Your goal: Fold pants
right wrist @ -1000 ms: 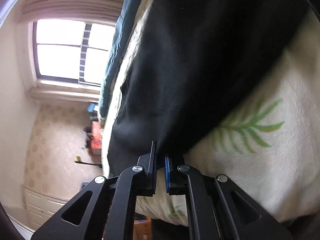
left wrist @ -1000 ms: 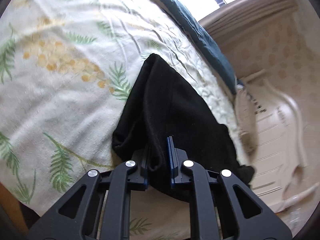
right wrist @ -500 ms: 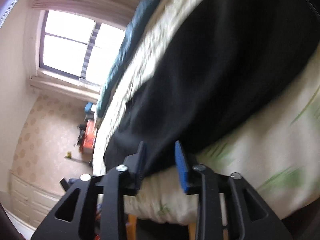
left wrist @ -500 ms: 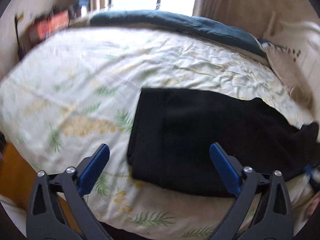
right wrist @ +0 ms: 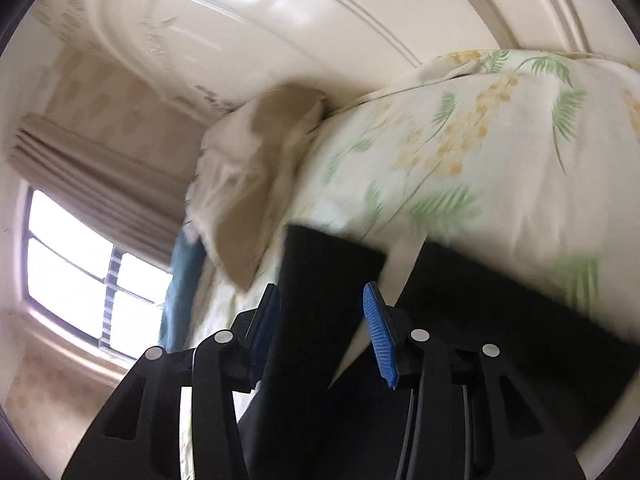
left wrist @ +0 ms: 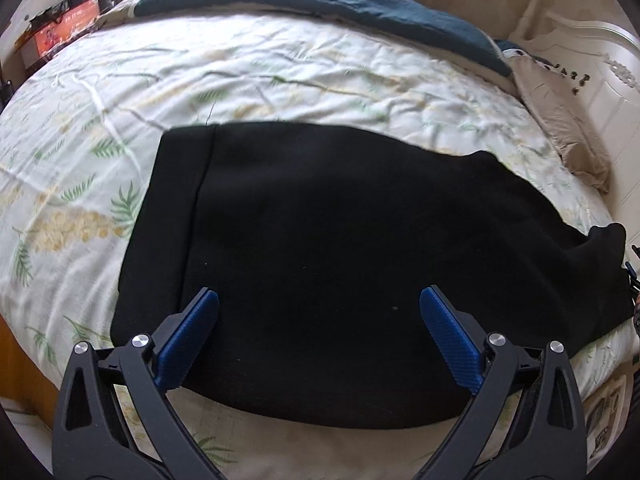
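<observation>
The black pants point(left wrist: 340, 248) are being shown laid flat across the floral bedspread point(left wrist: 248, 76), with the landmark for all positions being the pants themselves. In the left wrist view, the left gripper point(left wrist: 319, 304) is being held above the near edge of the pants, its jaws spread wide, nothing being pinched between the blue pads point(left wrist: 188, 340); the fabric is lying beneath and beyond the fingertips, not clamped by them. The seamed band of the pants is lying toward the left of that gripper, while the far end of the garment is trailing off to the right. Beyond the pants, a dark teal blanket point(left wrist: 360, 8) is being seen along the far side of the bed, and a beige pillow point(left wrist: 560, 120) is resting beyond the right end of the pants, near the white headboard point(left wrist: 600, 60). In the blurred right wrist view, the right gripper point(right wrist: 322, 320) is being shown with its jaws partly apart, having just been opening; a cuffed leg end of the pants is standing between the fingers, lying against the left one, while a gap is being left beside the right blue pad point(right wrist: 378, 332). The second leg end is lying just right of this gripper.
</observation>
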Motion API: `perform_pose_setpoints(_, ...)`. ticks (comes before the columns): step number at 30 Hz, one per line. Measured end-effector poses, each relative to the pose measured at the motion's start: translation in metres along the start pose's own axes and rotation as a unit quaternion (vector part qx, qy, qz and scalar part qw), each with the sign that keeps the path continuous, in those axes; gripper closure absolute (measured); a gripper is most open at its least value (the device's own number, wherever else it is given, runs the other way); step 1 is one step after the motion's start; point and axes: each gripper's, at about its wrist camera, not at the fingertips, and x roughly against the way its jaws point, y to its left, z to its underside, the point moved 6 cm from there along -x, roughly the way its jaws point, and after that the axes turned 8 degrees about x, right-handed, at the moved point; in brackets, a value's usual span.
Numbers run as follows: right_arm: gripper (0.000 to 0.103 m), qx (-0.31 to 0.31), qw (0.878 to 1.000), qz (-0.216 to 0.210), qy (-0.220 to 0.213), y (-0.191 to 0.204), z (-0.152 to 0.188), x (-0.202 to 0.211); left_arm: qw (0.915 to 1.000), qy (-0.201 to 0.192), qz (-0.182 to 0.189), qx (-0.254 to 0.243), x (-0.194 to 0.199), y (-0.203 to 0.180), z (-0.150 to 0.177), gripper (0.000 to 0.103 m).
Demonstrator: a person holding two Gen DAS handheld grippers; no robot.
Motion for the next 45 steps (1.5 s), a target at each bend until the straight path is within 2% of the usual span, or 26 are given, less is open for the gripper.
perform_pose_setpoints(4, 0.066, 0.005, 1.0, 0.019, 0.02, -0.005, -0.001, -0.024, 0.9999, -0.002, -0.013, -0.004, -0.004, -0.003, 0.001, 0.002)
perform_pose_setpoints(13, 0.066, 0.045, 0.997, 0.049, 0.043, 0.001, 0.001, -0.039, 0.9996, 0.002, -0.003, 0.029, -0.006, 0.004, -0.002, 0.002)
perform_pose_setpoints(15, 0.072, 0.042, 0.997, 0.052, 0.045, -0.001, 0.002, -0.039, 0.9994, 0.002, -0.001, 0.033, -0.007, 0.005, -0.002, 0.002)
perform_pose_setpoints(17, 0.09, 0.03, 0.997, 0.048, 0.046, -0.006, 0.003, -0.038, 0.9994, 0.003, -0.001, 0.036, -0.008, 0.005, -0.002, 0.002)
perform_pose_setpoints(23, 0.095, 0.017, 1.0, 0.004, 0.008, 0.005, -0.005, -0.006, 0.999, 0.006, 0.005, 0.044, -0.007, 0.006, -0.003, 0.002)
perform_pose_setpoints(29, 0.096, 0.029, 0.998, -0.04, -0.041, 0.027, -0.02, 0.066, 0.9986, 0.008, 0.013, 0.051, -0.006, 0.007, -0.003, 0.002)
perform_pose_setpoints(32, 0.096, 0.033, 0.997, -0.036, -0.06, 0.019, -0.013, 0.102, 0.9986, 0.007, 0.013, 0.05, -0.006, 0.007, -0.003, 0.002)
perform_pose_setpoints(34, 0.096, 0.024, 0.998, -0.019, -0.063, 0.0, 0.0, 0.117, 0.9986, 0.006, 0.013, 0.051, -0.005, 0.007, -0.003, 0.002)
perform_pose_setpoints(38, 0.096, 0.0, 0.999, 0.023, -0.045, -0.047, 0.024, 0.116, 0.9988, 0.004, 0.013, 0.047, -0.006, 0.008, -0.003, 0.002)
perform_pose_setpoints(43, 0.092, -0.066, 0.998, -0.013, -0.022, -0.078, 0.043, 0.105, 0.9991, 0.005, 0.008, 0.041, -0.006, 0.006, -0.003, 0.002)
perform_pose_setpoints(45, 0.082, -0.08, 0.996, -0.037, -0.029, -0.079, 0.046, 0.105, 0.999, 0.004, 0.01, 0.044, -0.006, 0.007, -0.003, 0.002)
